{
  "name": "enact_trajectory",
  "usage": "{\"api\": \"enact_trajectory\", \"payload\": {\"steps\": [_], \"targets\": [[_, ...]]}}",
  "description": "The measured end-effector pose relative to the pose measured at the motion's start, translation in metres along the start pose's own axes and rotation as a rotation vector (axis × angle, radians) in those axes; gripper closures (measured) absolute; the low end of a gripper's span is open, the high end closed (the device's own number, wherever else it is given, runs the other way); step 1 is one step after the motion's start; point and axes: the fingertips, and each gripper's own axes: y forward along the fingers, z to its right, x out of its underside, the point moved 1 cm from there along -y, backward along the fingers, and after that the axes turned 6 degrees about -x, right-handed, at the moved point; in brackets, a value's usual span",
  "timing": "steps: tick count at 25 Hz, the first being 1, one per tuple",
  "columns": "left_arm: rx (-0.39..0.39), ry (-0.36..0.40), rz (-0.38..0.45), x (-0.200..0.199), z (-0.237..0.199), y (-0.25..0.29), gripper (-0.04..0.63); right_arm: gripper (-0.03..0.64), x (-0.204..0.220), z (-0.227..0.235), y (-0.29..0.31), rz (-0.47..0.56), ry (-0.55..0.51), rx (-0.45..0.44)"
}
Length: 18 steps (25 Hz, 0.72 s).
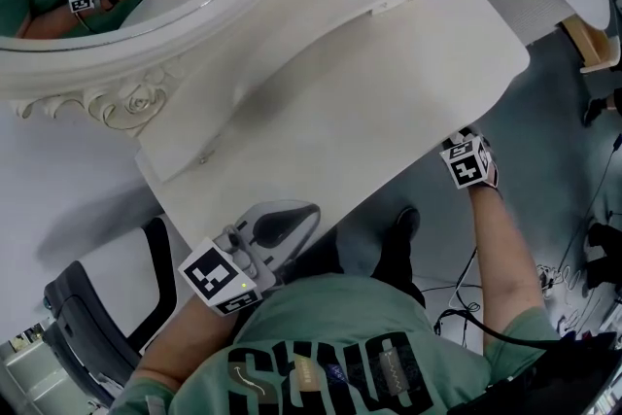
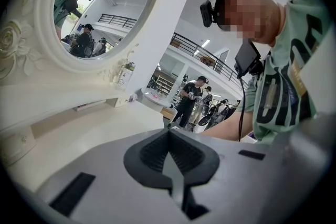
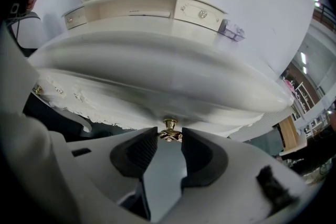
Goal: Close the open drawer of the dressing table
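Under the bench (image 1: 389, 83) top's front edge, the right gripper (image 3: 169, 140) has its jaws pinching the brass knob (image 3: 169, 128) of the carved white drawer (image 3: 126, 107); the left gripper (image 2: 169, 132) sits at the bench's near edge, jaws pressed together

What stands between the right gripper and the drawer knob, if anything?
Nothing visible. The knob already sits between the tips of the right gripper, whose pads seem to press on it. The drawer front around the knob is bare. Whether anything blocks its way into the table, no view shows.
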Motion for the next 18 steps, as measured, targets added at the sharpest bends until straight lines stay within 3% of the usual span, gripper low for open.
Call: {"api": "enact_trajectory", "payload": {"steps": [18], "targets": [[0.004, 0.007, -0.005, 0.002, 0.003, -0.003, 0.597, 0.468, -0.004, 0.0, 0.004, -0.014, 0.02, 0.031]]}}
